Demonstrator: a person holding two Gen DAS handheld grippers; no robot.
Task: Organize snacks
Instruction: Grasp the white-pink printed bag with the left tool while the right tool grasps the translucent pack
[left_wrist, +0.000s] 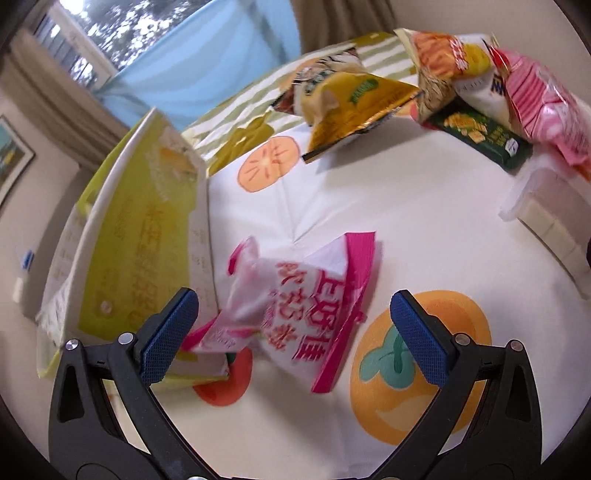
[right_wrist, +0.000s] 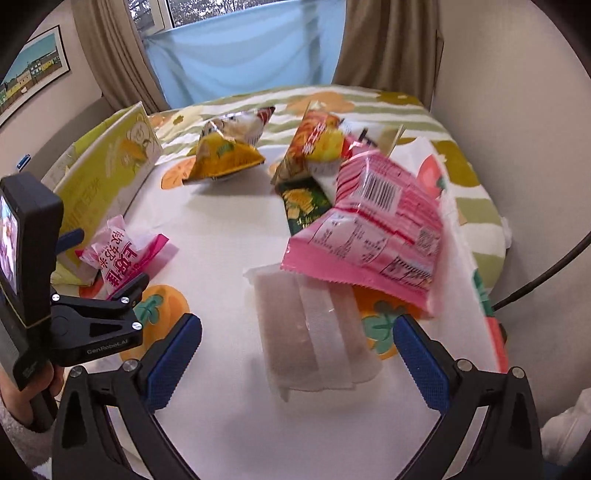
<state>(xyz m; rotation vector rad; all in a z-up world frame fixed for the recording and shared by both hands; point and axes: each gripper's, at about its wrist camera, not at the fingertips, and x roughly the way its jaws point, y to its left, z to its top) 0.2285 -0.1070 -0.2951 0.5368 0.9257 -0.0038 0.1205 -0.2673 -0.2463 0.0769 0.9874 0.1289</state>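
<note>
Blue-padded fingers of the left claw (left_wrist: 293, 332) stand wide apart and grip nothing; between them, on the fruit-print tablecloth (left_wrist: 369, 206) covering the bench, lies a white-and-magenta snack bag (left_wrist: 310, 291) with red characters. This bag touches the lower edge of a yellow-green carton (left_wrist: 136, 236) that stands tilted at the left side of the bench. The right claw (right_wrist: 297, 354) is likewise fully open and empty, positioned over a clear plastic container (right_wrist: 314, 332) near the front of the bench. A large pink snack bag (right_wrist: 373, 225) rests on the far rim of that container, barcode side up. Behind it, a dark green packet (right_wrist: 304, 206) lies flat, partly under an orange-and-yellow bag (right_wrist: 314, 144). A yellow bag (right_wrist: 225, 158) sits near the bench centre, leaning against a further bag (right_wrist: 240, 123) behind it. The left claw assembly also appears at the left edge of the right wrist view.
</note>
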